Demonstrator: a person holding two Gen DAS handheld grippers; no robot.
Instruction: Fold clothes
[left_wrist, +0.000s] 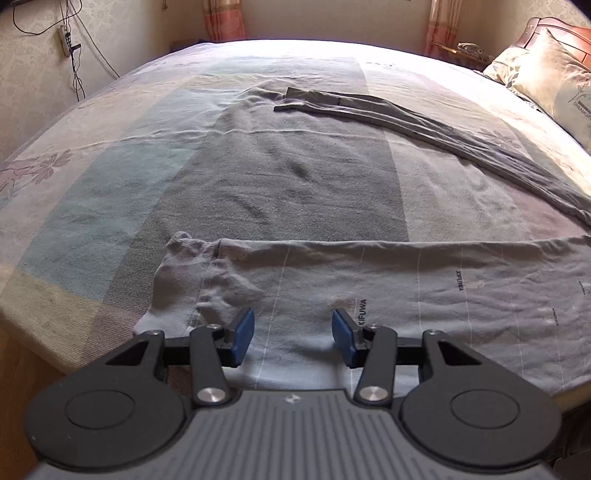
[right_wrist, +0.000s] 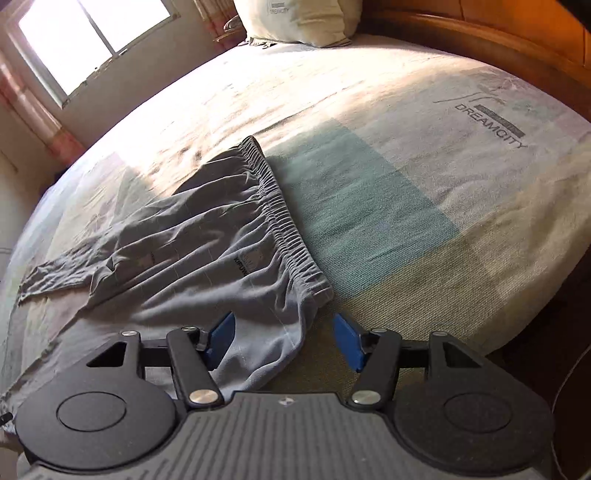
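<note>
Grey trousers (left_wrist: 406, 295) with thin white lines lie on the bed. In the left wrist view one leg stretches flat along the near edge, its cuff (left_wrist: 181, 266) at the left; the other leg (left_wrist: 406, 122) runs farther back. My left gripper (left_wrist: 293, 334) hovers open over the near leg, its blue pads (left_wrist: 243, 332) clear of the cloth. In the right wrist view the gathered elastic waistband (right_wrist: 280, 206) runs diagonally. My right gripper (right_wrist: 284, 339) is open at the waist's near corner, with cloth (right_wrist: 258, 347) lying below and between the fingers, unpinched.
The bed (left_wrist: 92, 206) has a patchwork-coloured sheet with a wooden edge at the near left. Pillows (left_wrist: 546, 74) and a wooden headboard (right_wrist: 480, 33) are at the head end. A window (right_wrist: 92, 33) and curtains stand beyond; a power strip with cables (left_wrist: 66, 40) hangs on the wall.
</note>
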